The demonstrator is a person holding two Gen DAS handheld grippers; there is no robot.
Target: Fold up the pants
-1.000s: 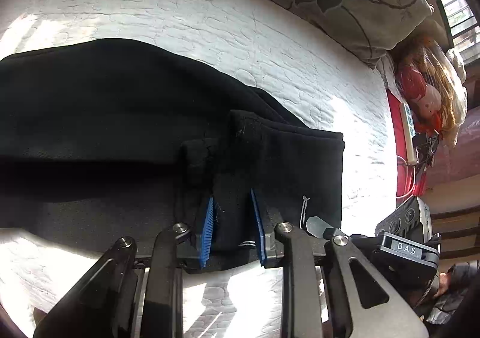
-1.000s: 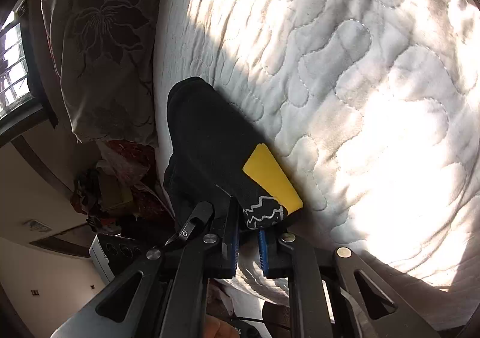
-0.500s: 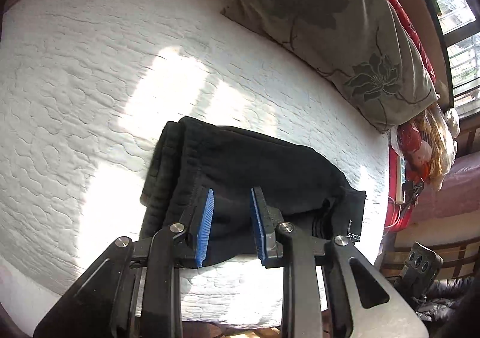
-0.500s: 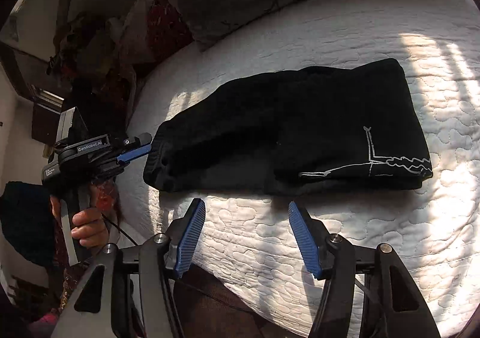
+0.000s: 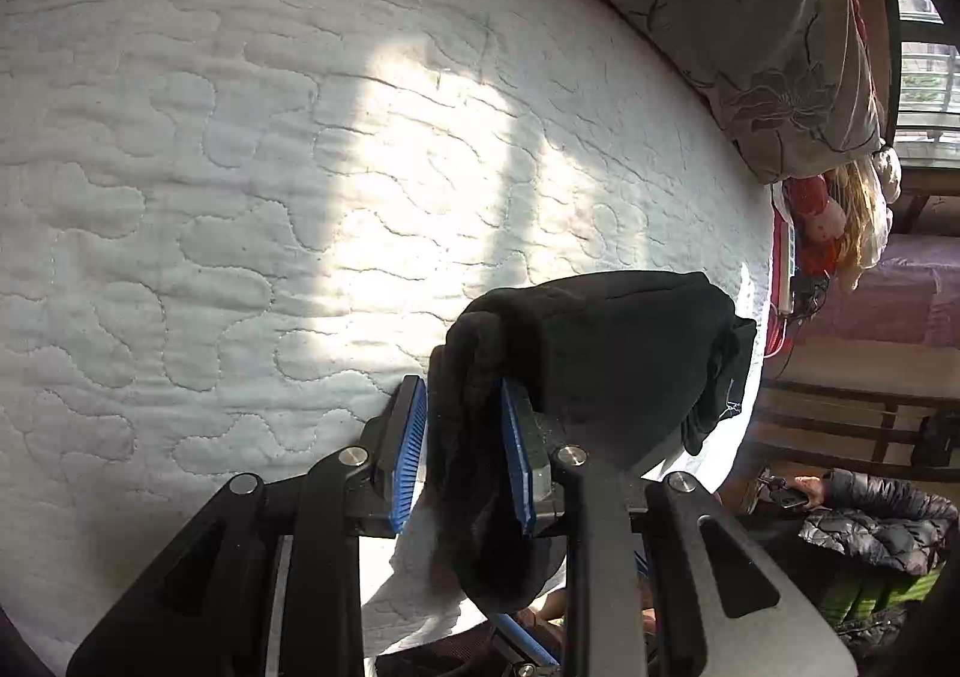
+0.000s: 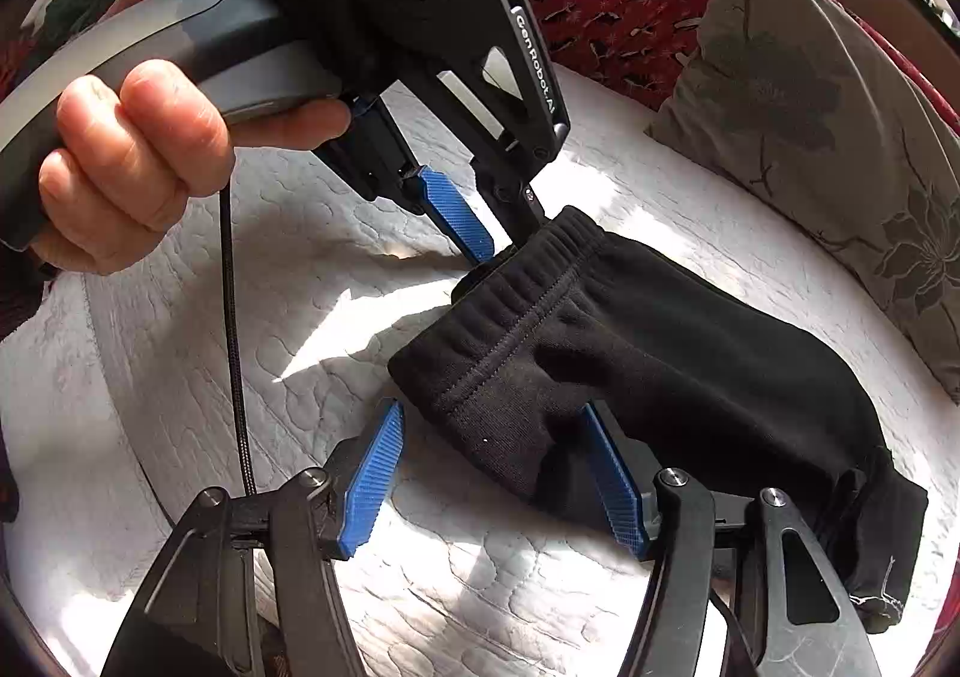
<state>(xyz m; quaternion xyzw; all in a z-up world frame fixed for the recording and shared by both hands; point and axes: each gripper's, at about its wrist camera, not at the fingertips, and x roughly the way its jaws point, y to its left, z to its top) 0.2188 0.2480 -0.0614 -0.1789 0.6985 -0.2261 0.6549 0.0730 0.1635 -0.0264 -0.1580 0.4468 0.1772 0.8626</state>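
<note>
On the bed, left wrist view:
- Left hand-held gripper [image 5: 465, 452]: its ribbed blue pads are clamped on a thick roll of black fabric at the waistband end of the pants [image 5: 600, 353].
- Pants: a soft, fleecy black bundle, folded thick, lying at the bed's near edge; a small pale mark shows on its right end.
- Bed cover [image 5: 240, 197]: white quilted cloth with wavy stitched lines, a bright sun patch across its middle.
- Pillow [image 5: 750, 17]: grey-beige, with a printed flower, at the upper right.
- Only in this view: a doll [image 5: 840, 221] with pale hair by the bed's far corner.

On the bed, right wrist view:
- Right hand-held gripper [image 6: 498, 473]: jaws spread wide, one pad on each side of the waistband corner; the right pad touches the cloth, the left stands apart from it.
- Pants [image 6: 660, 371]: ribbed elastic waistband with a stitched seam; the folded body runs off to the right.
- Only in this view: the person's left hand [image 6: 138, 161] wrapped round the grey handle, a black braided cable [image 6: 237, 377] hanging from it, and the left hand-held gripper [image 6: 510, 239] seen from the side, pinching the waistband's top edge.
</note>
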